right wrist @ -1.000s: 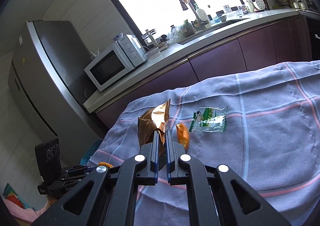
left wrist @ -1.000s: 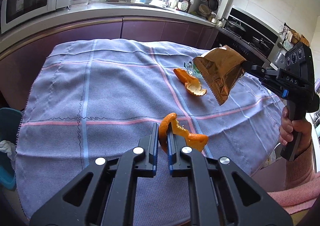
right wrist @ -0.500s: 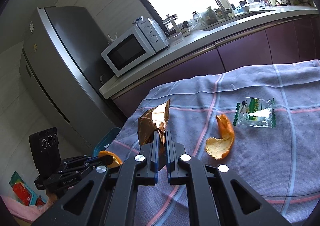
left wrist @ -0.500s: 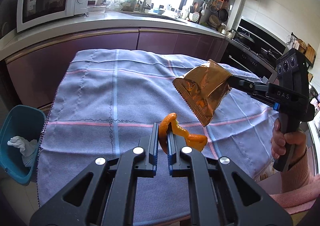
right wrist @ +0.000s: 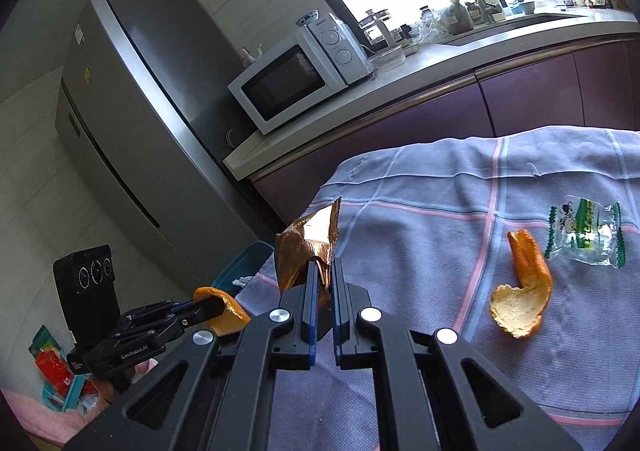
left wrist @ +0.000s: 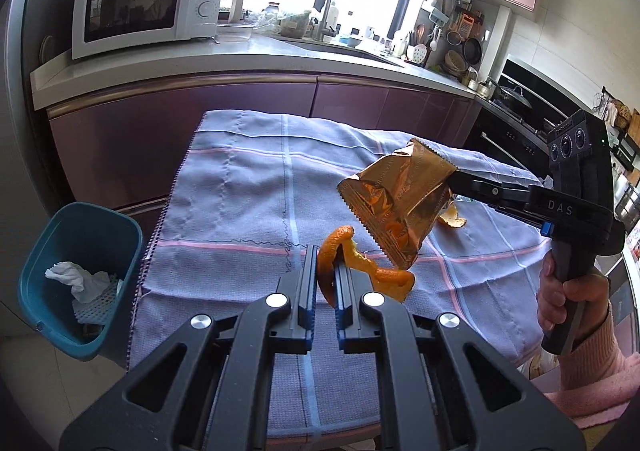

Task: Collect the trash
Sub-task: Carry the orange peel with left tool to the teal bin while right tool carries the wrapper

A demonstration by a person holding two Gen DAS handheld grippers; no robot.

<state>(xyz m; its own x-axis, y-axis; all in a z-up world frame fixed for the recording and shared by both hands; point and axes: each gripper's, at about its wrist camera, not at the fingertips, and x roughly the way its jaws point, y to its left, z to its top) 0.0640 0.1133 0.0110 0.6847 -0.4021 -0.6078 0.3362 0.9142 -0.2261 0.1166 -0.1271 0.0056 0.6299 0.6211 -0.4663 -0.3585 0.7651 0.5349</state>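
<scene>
My left gripper (left wrist: 322, 271) is clamped on one orange peel (left wrist: 362, 271), held above the cloth-covered table (left wrist: 240, 191). My right gripper (right wrist: 323, 275) is pinched tight on one bronze foil wrapper (right wrist: 308, 243), also clear of the cloth. Neither is binned yet. Still lying on the cloth: one more peel (right wrist: 524, 291) and one clear green-printed wrapper (right wrist: 584, 237). One teal bin (left wrist: 80, 275) stands by the table's edge, already holding crumpled paper.

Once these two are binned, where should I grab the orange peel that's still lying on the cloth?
Probably the upright, narrow strip end of the orange peel, coming from above with jaws across its thin wall. The curled cup lies low and wide on the cloth; the strip stands higher, though close to the clear wrapper.
</scene>
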